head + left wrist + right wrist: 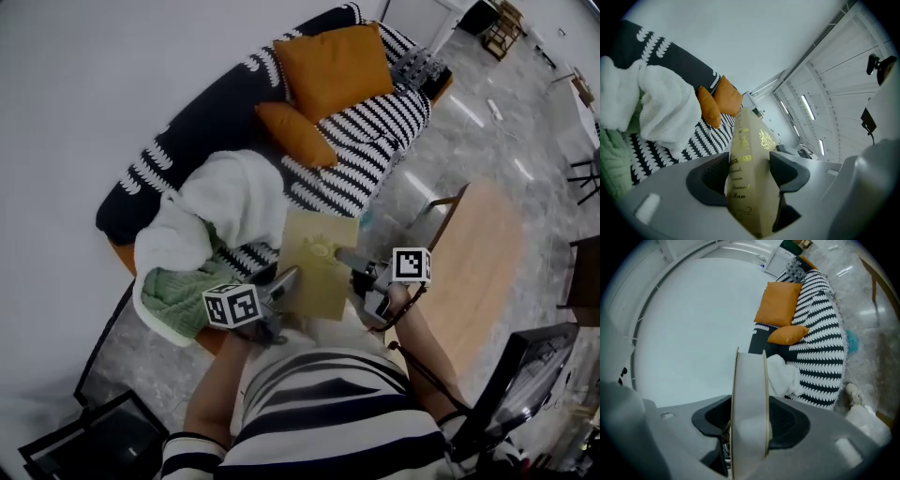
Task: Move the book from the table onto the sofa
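The left hand-held gripper (750, 174) has its jaws partway closed and pressed on the book (751, 187), taking it by the spine side, where gold lettering runs up between the pads. The right hand-held gripper (750, 420) is clamped in the same way on the opposite side, with the pale page block (750, 394) standing upright between its jaws. In the head view the two grippers, left (286, 278) and right (352, 259), pinch the tan book (319, 262) from either side near its near end. It hangs in the air, cover up, off the round wooden surface (478, 262) at the right and over the near edge of the sofa (375, 131). The book's long axis points away from the person and toward the seat, so the landing place lies straight ahead of both grippers, beyond the book's far edge. The nearest bare stretch of striped seat sits there, between the white blanket (234, 197) heaped at the sofa's near left end and the lower orange cushion (295, 133). The left gripper is the one closer to the blanket and to the green throw (178, 300) beneath it, so that side has less room. The right side faces open seat toward the sofa's front edge. Neither hand is clearly nearer the seat, and I judge that the book must go forward and down with both.
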